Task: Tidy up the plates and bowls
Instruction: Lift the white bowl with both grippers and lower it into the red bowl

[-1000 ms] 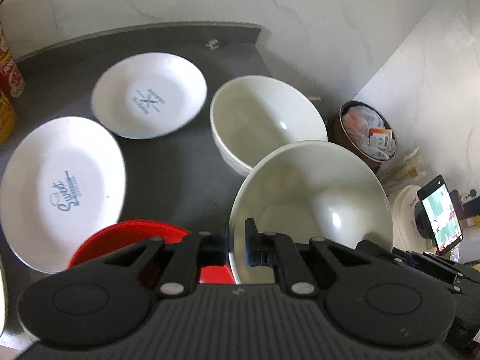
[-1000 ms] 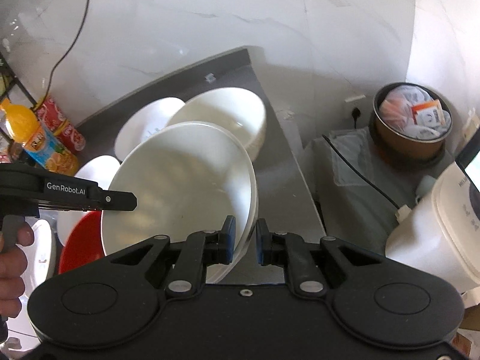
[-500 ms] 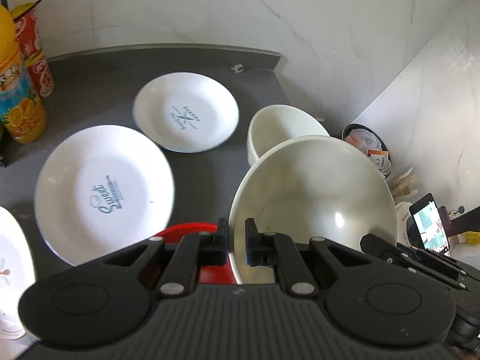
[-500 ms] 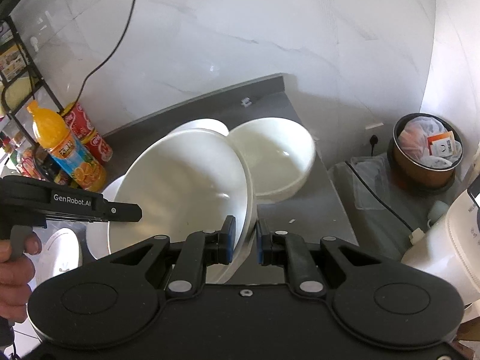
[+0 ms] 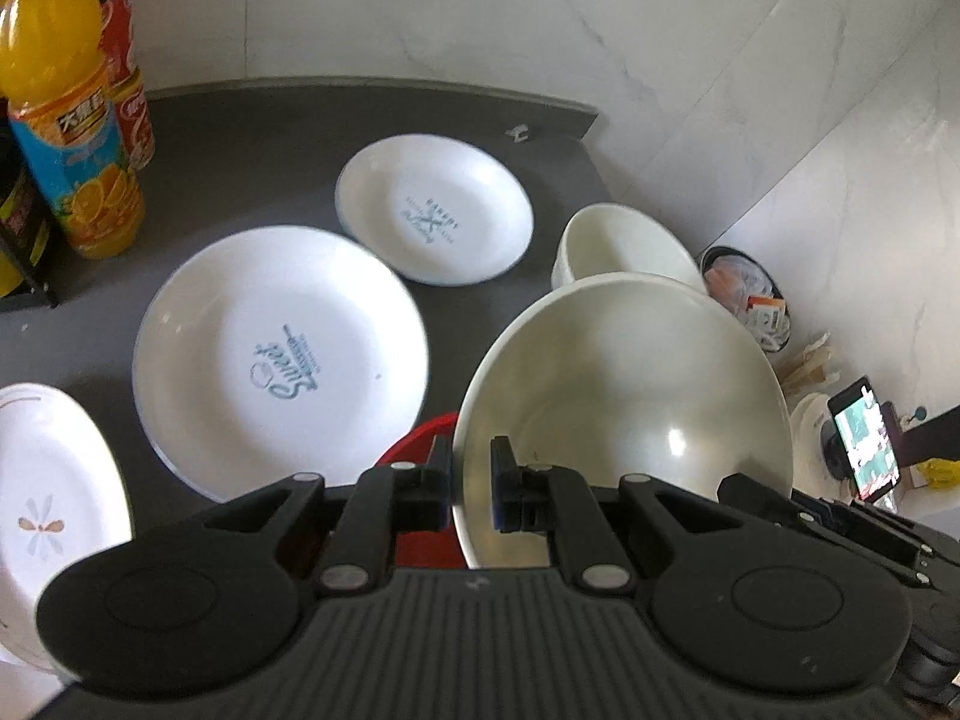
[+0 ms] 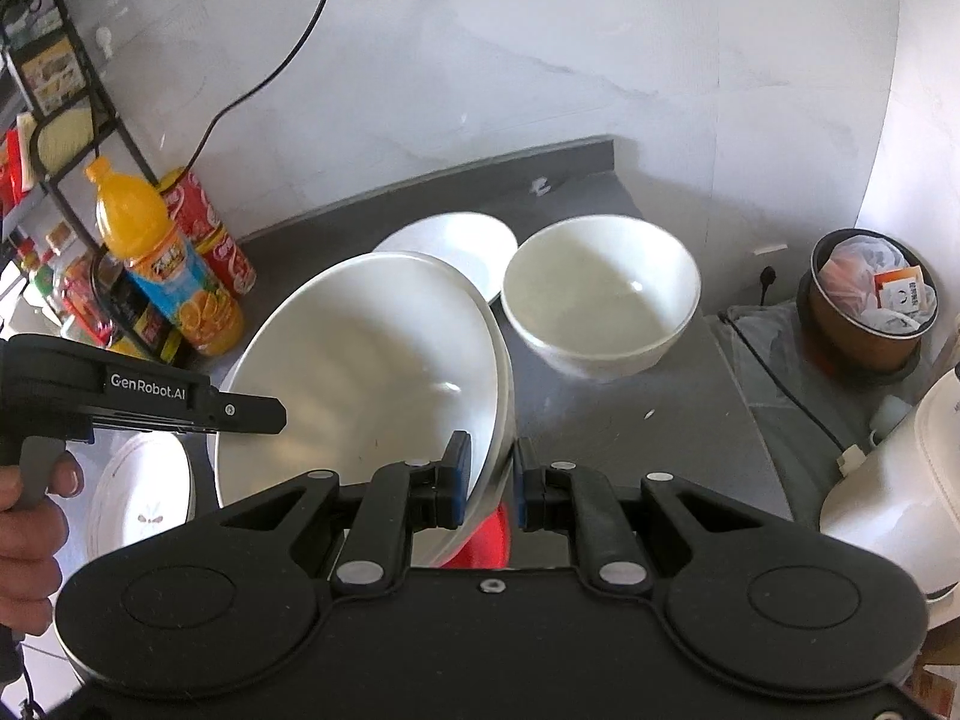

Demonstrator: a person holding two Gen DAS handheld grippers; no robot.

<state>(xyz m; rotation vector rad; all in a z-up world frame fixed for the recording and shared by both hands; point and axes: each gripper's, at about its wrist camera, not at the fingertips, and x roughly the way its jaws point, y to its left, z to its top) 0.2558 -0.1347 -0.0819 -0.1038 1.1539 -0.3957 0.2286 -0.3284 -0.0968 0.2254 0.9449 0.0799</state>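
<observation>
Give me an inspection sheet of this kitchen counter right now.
Surface: dark grey counter, small crumbs.
Job's things: large white bowl held up by both grippers; smaller white bowl on the counter; Sweet plate, Bakery plate, flower plate, red dish.
Clutter: orange juice bottle, red can.
Grippers: left gripper and right gripper each clamp the bowl's rim.
Cables: black cable on the wall.
Surroundings: marble wall, bin, phone.

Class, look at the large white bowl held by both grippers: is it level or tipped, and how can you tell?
Tipped. The bowl stands steeply on edge, opening facing sideways, its rim pinched by the right gripper and the left gripper.
</observation>
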